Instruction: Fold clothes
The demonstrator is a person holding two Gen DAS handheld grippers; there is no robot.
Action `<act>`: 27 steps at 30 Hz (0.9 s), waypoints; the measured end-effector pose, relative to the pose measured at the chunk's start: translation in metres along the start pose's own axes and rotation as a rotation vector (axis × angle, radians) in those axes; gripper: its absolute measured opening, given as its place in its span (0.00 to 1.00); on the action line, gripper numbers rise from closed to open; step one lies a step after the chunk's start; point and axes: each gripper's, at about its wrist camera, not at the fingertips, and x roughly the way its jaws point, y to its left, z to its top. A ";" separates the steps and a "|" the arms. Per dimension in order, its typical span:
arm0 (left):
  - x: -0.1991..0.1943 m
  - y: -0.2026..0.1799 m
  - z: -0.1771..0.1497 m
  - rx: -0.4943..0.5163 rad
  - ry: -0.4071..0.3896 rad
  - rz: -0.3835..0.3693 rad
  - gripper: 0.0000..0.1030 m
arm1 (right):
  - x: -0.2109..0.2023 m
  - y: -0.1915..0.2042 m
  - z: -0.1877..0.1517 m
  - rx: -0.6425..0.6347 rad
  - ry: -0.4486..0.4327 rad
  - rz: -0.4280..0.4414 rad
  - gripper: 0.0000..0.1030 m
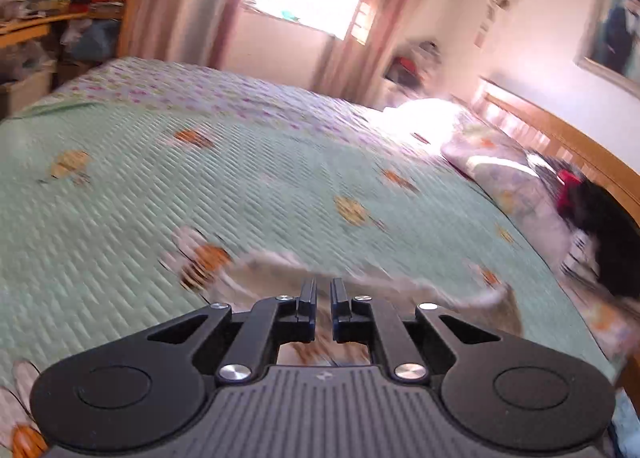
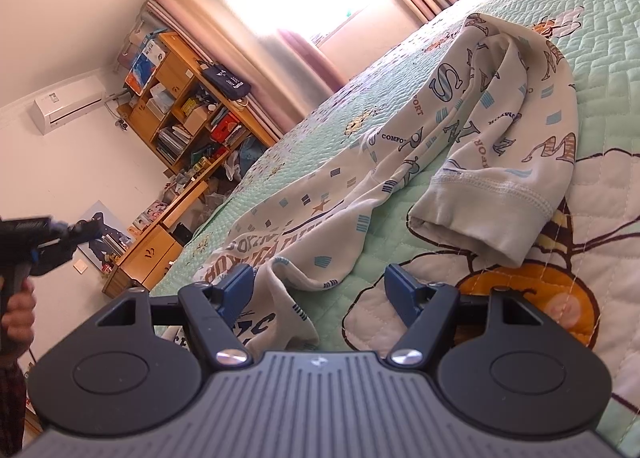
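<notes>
Bed [image 2: 600, 70] under wide right gripper [image 2: 320, 290]; left gripper [image 1: 323, 292] closed.

The quilted mint-green bedspread [image 2: 608, 70] carries orange-and-brown bees and white patches outlined in dark brown; toward its far edge the cover [image 1: 192, 82] turns lilac with small purple spots; the crumpled cream cotton garment [image 2: 472, 130] is printed with blue-and-brown letters, light-blue and navy striped squares and a brown star, its cuff plain cream with white stitching; the black left gripper [image 1: 323, 298] has dark pads; the black right gripper [image 2: 320, 290] has blue pads and a grey ribbed body; the pink curtains [image 2: 304, 54] frame a bright window; the honey-coloured wooden shelves [image 2: 180, 98] hold red, blue and white boxes.
</notes>
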 end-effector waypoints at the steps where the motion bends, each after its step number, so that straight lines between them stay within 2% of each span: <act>1: 0.003 0.005 0.004 -0.009 0.018 0.001 0.07 | 0.000 0.000 0.000 -0.001 0.001 -0.001 0.71; 2: 0.005 0.008 0.002 -0.022 0.048 -0.028 0.09 | 0.000 0.000 0.000 -0.003 0.000 -0.002 0.71; 4: 0.010 0.006 -0.017 -0.018 0.114 -0.064 0.27 | 0.001 -0.001 0.000 -0.004 -0.002 -0.002 0.71; 7: 0.020 -0.004 -0.060 0.047 0.217 -0.021 0.47 | 0.001 -0.001 -0.001 -0.008 -0.004 -0.003 0.72; 11: 0.028 0.001 -0.104 -0.055 0.307 -0.065 0.54 | 0.001 -0.002 -0.001 -0.006 -0.006 0.001 0.72; 13: 0.027 -0.005 -0.117 -0.060 0.331 -0.092 0.56 | 0.000 -0.002 -0.001 -0.003 -0.007 0.005 0.72; 17: 0.026 -0.022 -0.130 -0.003 0.342 -0.017 0.70 | 0.000 -0.002 -0.001 0.001 -0.008 0.008 0.72; 21: 0.037 -0.022 -0.138 -0.029 0.403 -0.013 0.70 | -0.002 -0.005 -0.001 0.019 -0.015 0.025 0.72; 23: 0.046 -0.023 -0.141 -0.029 0.429 -0.005 0.58 | -0.002 -0.006 -0.001 0.018 -0.015 0.026 0.72; 24: 0.052 -0.022 -0.143 -0.035 0.437 0.001 0.41 | -0.002 -0.006 -0.001 0.017 -0.014 0.026 0.72; 25: 0.055 -0.020 -0.143 -0.051 0.441 0.005 0.28 | -0.003 -0.006 -0.001 0.016 -0.014 0.027 0.72; 27: 0.056 -0.017 -0.142 -0.073 0.434 0.009 0.23 | -0.003 -0.006 -0.001 0.018 -0.014 0.031 0.72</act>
